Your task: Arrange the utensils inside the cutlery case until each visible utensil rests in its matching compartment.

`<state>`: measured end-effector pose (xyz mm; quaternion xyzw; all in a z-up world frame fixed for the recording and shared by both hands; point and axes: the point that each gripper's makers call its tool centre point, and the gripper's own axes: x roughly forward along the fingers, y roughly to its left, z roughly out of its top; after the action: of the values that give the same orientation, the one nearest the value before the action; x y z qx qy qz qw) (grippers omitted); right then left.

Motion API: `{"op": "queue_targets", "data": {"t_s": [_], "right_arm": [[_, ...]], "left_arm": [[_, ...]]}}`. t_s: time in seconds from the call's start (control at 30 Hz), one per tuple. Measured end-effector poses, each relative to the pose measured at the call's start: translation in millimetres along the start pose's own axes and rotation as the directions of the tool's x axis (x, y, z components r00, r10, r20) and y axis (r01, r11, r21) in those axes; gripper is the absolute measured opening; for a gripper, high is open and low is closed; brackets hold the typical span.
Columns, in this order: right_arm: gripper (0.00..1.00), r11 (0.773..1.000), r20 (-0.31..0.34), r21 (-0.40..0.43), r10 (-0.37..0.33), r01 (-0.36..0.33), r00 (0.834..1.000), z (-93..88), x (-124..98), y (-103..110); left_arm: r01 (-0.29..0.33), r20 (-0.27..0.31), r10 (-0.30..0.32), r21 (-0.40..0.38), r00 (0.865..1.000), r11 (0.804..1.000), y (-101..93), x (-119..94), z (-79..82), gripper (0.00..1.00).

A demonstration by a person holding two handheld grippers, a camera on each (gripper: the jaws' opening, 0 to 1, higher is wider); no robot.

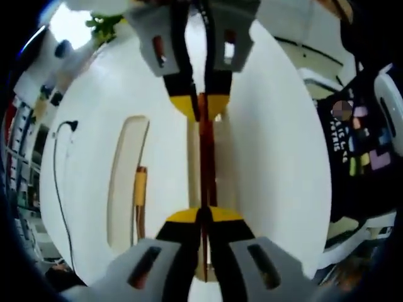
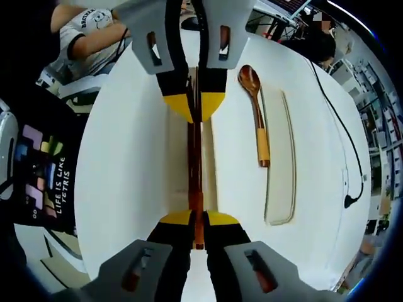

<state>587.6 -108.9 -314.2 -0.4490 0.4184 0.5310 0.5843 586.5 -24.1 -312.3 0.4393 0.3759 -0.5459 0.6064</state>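
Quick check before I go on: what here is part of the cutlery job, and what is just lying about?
Part of the job:
- chopsticks, clamped at both ends by the right tool and the left tool
- wooden spoon, lying on the table
- cutlery case, its long slot beside the spoon

Lying about:
- black cable on the white table
- people seated beyond the table's edge

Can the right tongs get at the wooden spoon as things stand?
Probably not yet: the right tongs are shut on a brown utensil. The wooden spoon itself lies uncovered beside the case lid.
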Motion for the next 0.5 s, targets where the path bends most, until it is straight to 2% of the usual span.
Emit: {"op": "queue_targets", "data": {"t_s": [0.23, 0.5], "right_arm": [[0.05, 1.000, -0.018, -0.007, 0.018, -0.019, 1.000, -5.7, 4.0, 2.2], [0.05, 1.000, -0.023, -0.002, 0.018, -0.018, 1.000, -8.4, 6.8, 2.3]], "left_arm": [[0.016, 0.027, -0.016, -0.012, 1.000, 1.000, -3.1, 4.2, 3.1, 0.04], [0.013, 0.022, -0.013, -0.001, 1.000, 1.000, -0.2, 9.4, 2.9, 0.04]]}}
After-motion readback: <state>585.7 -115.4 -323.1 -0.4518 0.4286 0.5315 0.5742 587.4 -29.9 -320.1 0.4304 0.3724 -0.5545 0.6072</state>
